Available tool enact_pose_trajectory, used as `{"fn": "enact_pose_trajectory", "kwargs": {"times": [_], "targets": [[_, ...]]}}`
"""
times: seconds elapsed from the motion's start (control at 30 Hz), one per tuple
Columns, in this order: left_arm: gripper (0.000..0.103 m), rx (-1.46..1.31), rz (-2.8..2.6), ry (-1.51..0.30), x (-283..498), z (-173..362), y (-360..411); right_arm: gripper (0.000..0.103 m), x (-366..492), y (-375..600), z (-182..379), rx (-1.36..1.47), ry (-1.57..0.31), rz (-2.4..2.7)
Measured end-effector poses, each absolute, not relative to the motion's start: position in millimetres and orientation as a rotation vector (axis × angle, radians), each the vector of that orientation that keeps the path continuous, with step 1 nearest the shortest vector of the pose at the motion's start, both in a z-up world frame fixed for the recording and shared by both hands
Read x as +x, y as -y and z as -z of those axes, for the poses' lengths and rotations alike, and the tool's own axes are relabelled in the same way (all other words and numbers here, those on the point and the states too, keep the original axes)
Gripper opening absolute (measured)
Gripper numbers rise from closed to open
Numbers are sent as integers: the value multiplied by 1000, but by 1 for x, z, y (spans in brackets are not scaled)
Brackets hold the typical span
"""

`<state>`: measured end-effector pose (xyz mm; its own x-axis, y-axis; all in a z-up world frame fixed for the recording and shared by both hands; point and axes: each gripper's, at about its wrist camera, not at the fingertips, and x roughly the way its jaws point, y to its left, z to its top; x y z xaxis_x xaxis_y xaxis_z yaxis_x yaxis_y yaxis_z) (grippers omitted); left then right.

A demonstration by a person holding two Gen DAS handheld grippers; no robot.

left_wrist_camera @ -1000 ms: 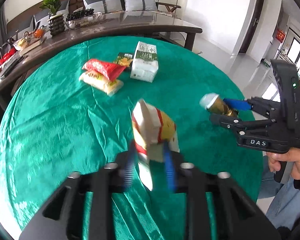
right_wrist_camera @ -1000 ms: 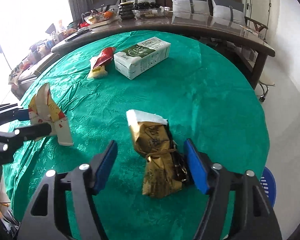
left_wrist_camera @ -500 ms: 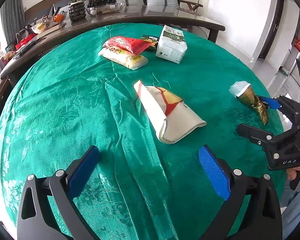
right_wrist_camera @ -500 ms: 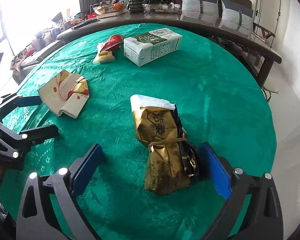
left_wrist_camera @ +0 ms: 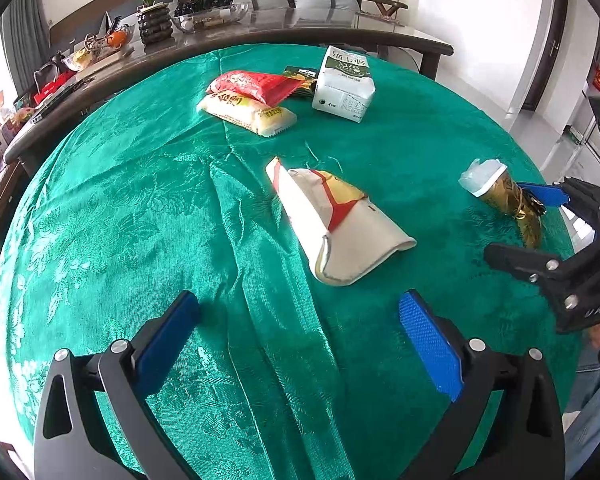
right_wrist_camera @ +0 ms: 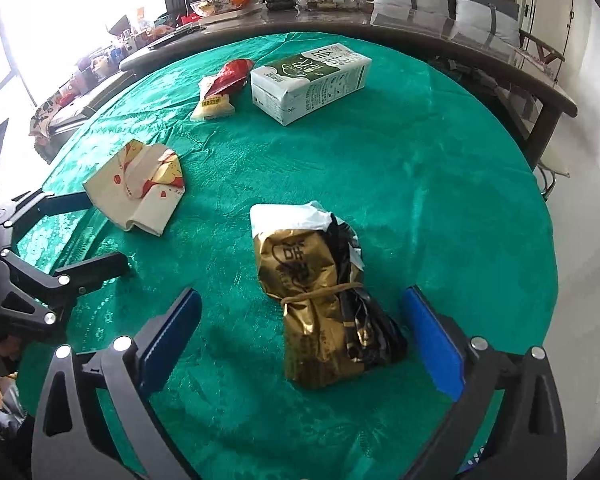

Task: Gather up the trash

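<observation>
Green damask cloth covers the round worktop [left_wrist_camera: 140,208], and it lies in loose folds, which is the main hazard: a low pass by either hand-held gripper could snag a fold and drag the trash sideways. The crumpled white paper wrapper [left_wrist_camera: 340,224] is light and flattened, so fingers closing above it may slide off or only pinch an edge. The gold foil bag [right_wrist_camera: 320,304] is slick and bulgy; a grip off-centre could squeeze it out.

The left hand-held gripper [left_wrist_camera: 300,336] is released, jaws spread wide with nothing between them; the wrapper lies just ahead of its fingertips, near the worktop's middle. The right hand-held gripper [right_wrist_camera: 300,328] is likewise released, jaws wide, with the gold bag lying between them towards the near edge, its lower end close to the right pad but seemingly not pressed.

Towards the far edge lie a green-and-white carton [right_wrist_camera: 312,80], a red packet [left_wrist_camera: 256,84] and a yellow packet [left_wrist_camera: 248,112], well apart from both grippers.
</observation>
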<state>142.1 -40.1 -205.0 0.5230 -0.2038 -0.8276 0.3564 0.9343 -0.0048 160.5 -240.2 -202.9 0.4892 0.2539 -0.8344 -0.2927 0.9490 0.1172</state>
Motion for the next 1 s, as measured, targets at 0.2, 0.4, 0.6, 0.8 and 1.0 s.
{"fn": "enact_pose_trajectory", "kwargs": {"times": [0.2, 0.4, 0.6, 0.8, 1.0], "targets": [[99, 34, 424, -955, 143, 190, 38, 80, 158, 256, 186, -49, -1007, -399], [94, 100, 350, -951, 157, 183, 66, 73, 157, 254, 188, -68, -1018, -409], [77, 21, 355, -926, 150, 169, 45, 73, 155, 255, 181, -82, -993, -415], [51, 30, 355, -972, 159, 177, 44, 68, 159, 251, 184, -101, -1001, -411], [7, 43, 367, -977, 160, 176, 45, 38, 162, 250, 192, -87, -1026, -434]]}}
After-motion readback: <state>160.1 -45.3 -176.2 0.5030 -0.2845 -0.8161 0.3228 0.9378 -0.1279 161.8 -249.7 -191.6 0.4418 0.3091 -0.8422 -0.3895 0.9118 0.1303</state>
